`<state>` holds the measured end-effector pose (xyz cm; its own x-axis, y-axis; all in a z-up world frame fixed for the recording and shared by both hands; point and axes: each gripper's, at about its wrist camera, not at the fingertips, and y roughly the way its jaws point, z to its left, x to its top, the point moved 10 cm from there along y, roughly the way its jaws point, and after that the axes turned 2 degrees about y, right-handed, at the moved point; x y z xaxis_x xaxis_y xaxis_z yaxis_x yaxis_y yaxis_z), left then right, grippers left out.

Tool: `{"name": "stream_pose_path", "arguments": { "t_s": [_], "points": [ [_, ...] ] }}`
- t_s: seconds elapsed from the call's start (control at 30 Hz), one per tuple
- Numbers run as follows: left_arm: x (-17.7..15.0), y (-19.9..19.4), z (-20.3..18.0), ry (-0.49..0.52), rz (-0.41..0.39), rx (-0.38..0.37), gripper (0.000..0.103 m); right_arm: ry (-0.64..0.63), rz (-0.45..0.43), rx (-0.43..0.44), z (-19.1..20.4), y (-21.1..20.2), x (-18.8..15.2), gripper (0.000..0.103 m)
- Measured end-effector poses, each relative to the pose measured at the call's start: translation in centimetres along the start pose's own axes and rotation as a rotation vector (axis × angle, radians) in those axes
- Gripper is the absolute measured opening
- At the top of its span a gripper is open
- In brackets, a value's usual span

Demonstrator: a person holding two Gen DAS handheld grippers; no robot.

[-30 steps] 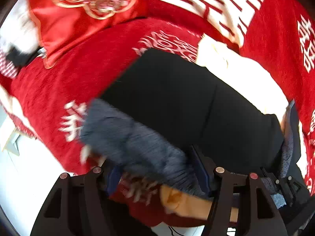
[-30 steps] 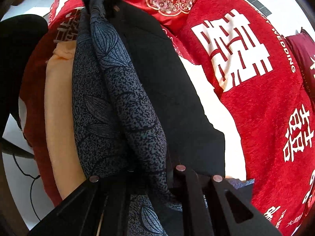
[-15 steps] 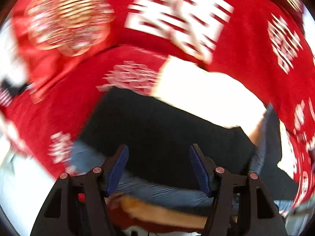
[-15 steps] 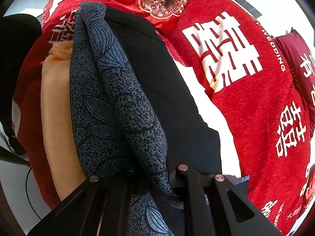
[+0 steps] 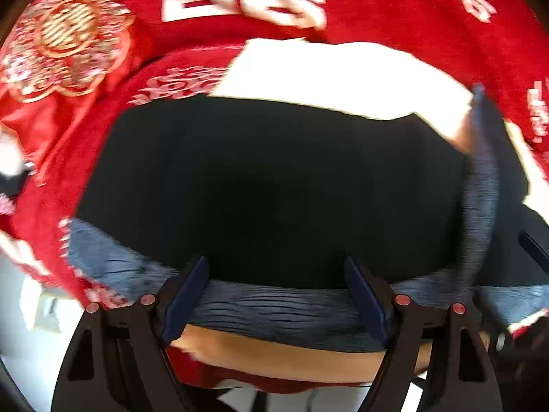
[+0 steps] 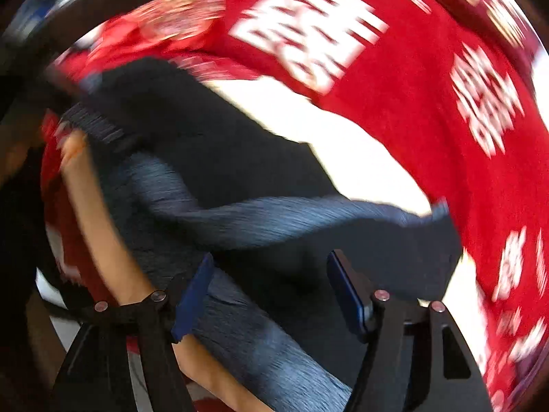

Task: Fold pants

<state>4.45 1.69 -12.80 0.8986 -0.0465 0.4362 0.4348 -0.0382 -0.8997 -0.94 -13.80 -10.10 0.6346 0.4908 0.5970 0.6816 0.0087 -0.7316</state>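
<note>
Pants (image 5: 274,185), black, lie folded on a red blanket (image 5: 411,17) in the left wrist view, with a blue-grey patterned layer (image 5: 274,305) showing along their near edge and up their right side. A white sheet (image 5: 343,79) sits just beyond them, partly under their far edge. An orange cloth (image 5: 291,350) peeks out beneath the patterned layer. The left gripper (image 5: 276,295) hovers over the near edge, its jaws opening; the blue pads (image 5: 187,295) stand apart with patterned fabric seen between them, but neither pad presses on it. A red cushion (image 5: 65,41) with gold embroidery lies at upper left.

In the right wrist view, heavily blurred, the pants (image 6: 212,144) stretch from upper left toward the lower right, a twisted band of patterned layer (image 6: 274,219) crossing over them. The right gripper (image 6: 271,292) has its jaws opening, pads (image 6: 346,292) wide apart above the fabric, gripping nothing. The orange cloth (image 6: 99,213) runs along the left; the white sheet (image 6: 343,144) and blanket (image 6: 429,103) lie beyond.
</note>
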Motion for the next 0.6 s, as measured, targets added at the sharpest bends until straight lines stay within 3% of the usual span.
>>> {"name": "stream_pose_path", "arguments": {
  "t_s": [0.07,0.17,0.2,0.3,0.4,0.5,0.6],
  "points": [
    [0.3,-0.1,-0.9,0.018,-0.010,-0.007,0.081,0.108,0.021,0.034,-2.1,0.0,0.4,0.079],
    [0.5,0.4,-1.6,0.026,-0.001,0.015,0.081,0.237,0.019,0.054,-4.9,0.1,1.4,0.079],
    [0.6,0.2,-2.4,0.040,-0.004,-0.008,0.081,0.315,0.018,0.065,-6.2,0.4,1.6,0.079],
    [1.1,-0.1,-4.5,0.081,-0.022,-0.037,0.081,0.504,0.048,0.034,-10.2,1.6,1.6,0.080],
    [0.8,0.9,-5.9,0.084,0.005,-0.063,0.081,0.573,0.110,-0.020,-12.3,2.7,1.2,0.081],
    [0.0,1.9,-6.7,0.138,-0.004,-0.014,0.090,0.598,0.131,-0.029,-12.7,3.6,1.7,0.081],
    [-0.4,1.9,-7.1,0.173,-0.018,0.020,0.092,0.590,0.145,-0.053,-13.1,4.8,2.7,0.081]
  ]
}}
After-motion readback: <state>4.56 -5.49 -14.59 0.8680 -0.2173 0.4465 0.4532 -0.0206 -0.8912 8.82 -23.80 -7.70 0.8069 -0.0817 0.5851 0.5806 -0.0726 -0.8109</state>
